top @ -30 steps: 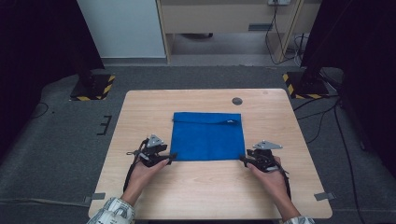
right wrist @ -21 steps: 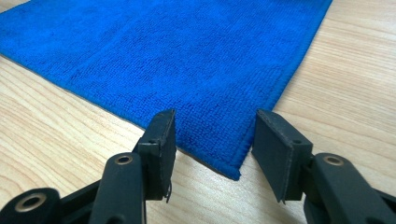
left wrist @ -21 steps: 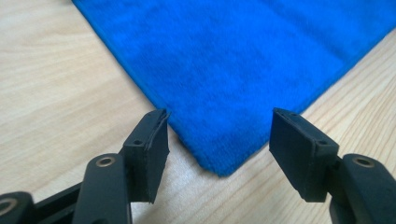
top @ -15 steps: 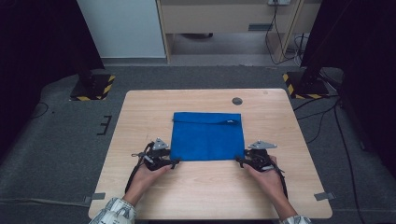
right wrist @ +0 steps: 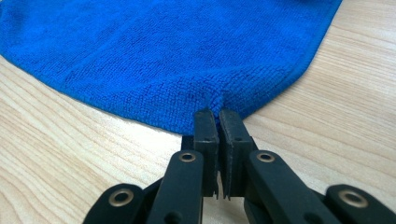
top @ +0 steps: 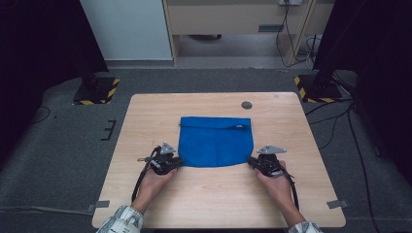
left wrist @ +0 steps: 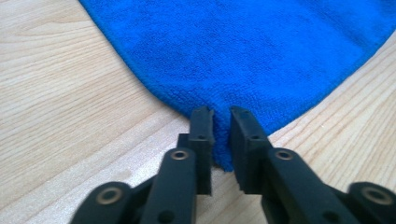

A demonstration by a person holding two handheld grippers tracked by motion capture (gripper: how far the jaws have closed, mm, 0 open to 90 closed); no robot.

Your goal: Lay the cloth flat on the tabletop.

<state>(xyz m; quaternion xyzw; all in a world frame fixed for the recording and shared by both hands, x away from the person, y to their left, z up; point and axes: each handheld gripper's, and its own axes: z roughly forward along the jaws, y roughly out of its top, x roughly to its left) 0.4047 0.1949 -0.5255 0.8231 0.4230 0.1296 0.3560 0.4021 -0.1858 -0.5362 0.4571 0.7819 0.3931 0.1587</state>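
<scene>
Looking down and forward from above at the table (top: 214, 194). Close along each jaw pair; shared, seemingly, the cloth (top: 216, 143) corners.

Blue cloth (left wrist: 243, 51): fuzzy matt microfibre, stitched hem. Table (top: 214, 204): pale smooth wood grain. Left gripper (left wrist: 220, 116): matt black plastic.

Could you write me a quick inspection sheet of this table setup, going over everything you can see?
Surface: light wooden table, with a small dark round disc near its far edge.
Job's things: blue cloth lying flat at mid-table.
Clutter: nothing seen.
Grippers: left gripper pinches the cloth's near left corner; right gripper is clamped on the near right corner.
Cables: a black cable trails from each gripper towards the person.
Surroundings: grey floor, yellow-black striped stand bases, a cabinet beyond.
</scene>
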